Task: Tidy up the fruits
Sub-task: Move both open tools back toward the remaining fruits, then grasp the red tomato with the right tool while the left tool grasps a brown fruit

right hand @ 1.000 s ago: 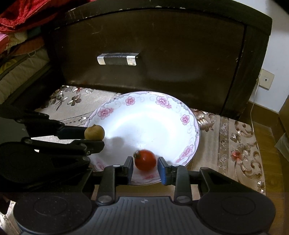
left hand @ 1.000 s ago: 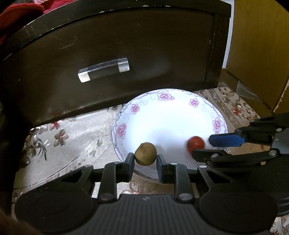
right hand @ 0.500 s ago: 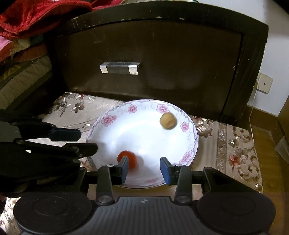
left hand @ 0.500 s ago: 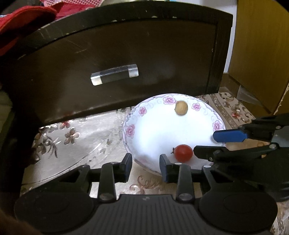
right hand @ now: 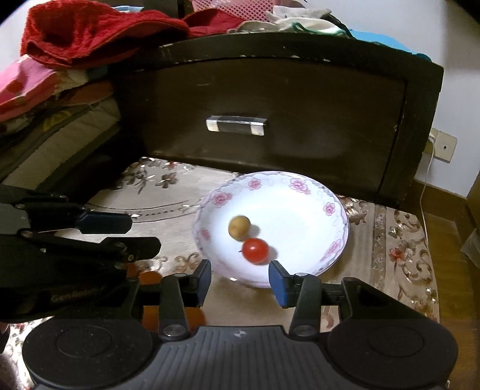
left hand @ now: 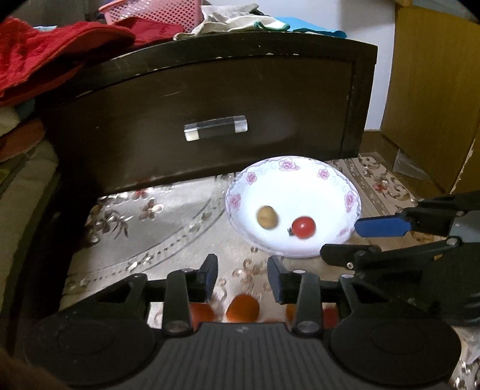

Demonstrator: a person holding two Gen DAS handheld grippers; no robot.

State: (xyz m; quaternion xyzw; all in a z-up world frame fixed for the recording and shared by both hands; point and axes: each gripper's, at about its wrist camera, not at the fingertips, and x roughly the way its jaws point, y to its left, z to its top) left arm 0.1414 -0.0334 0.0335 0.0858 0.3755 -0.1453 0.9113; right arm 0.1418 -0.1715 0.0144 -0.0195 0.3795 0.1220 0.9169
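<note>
Two grippers hang side by side above the patterned cloth, and neither holds anything. The left gripper (left hand: pixel 242 274) has its blue-padded jaws apart and opening, with only the cloth showing between them. Just under its body lie a few orange-red fruits (left hand: pixel 242 307), blurred and partly hidden, so I cannot tell how many. The right gripper (right hand: pixel 240 280) is the same: jaws apart and opening, nothing between them but the near rim of the plate. From the left camera the right gripper shows at the right edge, its blue pad close to the plate's rim; from the right camera the left gripper shows at the left edge, off the plate.

Ahead of both sits the white plate (right hand: pixel 303 183) with pink flowers round its rim, resting on the floral cloth (left hand: pixel 168 228). In it lie a small tan round fruit (right hand: pixel 239 227) and a red cherry tomato (right hand: pixel 255 250), close together, the tomato nearer the grippers; whether they touch I cannot tell. The tan fruit looks smeared in the left view.

Behind the plate stands a dark wooden drawer front (right hand: pixel 285 120) with a clear bar handle (right hand: pixel 236 125). Red cloth (right hand: pixel 90 33) and other laundry are heaped on top, with a pink basket (left hand: pixel 156 12) behind.
</note>
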